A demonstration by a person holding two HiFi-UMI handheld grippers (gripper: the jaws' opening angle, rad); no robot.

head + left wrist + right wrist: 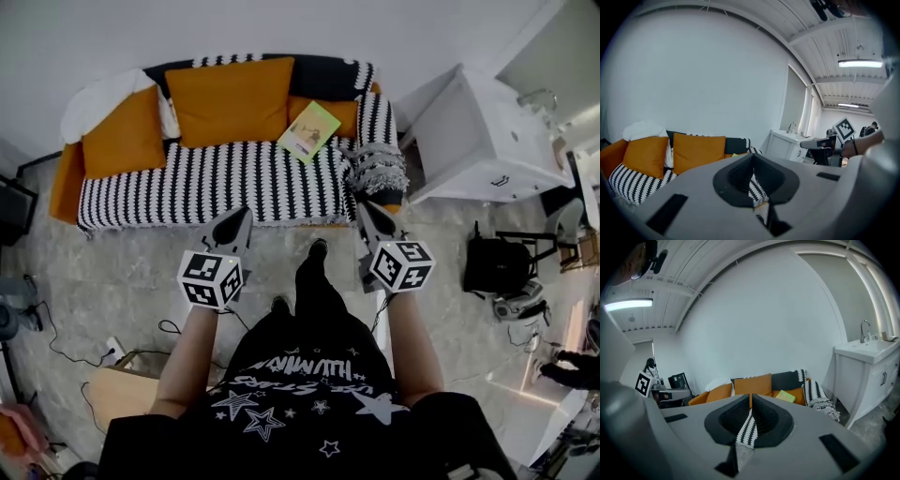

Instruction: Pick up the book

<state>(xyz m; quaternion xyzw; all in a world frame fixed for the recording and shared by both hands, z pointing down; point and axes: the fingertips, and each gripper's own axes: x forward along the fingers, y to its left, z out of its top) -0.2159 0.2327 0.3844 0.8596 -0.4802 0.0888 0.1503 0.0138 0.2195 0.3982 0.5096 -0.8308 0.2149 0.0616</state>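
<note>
Short of the book (308, 131) on sofa (216, 178); left gripper (240, 217), right gripper (366, 210) held forward for approach, jaws pressed together, empty. Need opening first.

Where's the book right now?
In the head view, the book lies on the sofa, toward its right end. It is just right of the big orange cushion and near the striped armrest.
</note>
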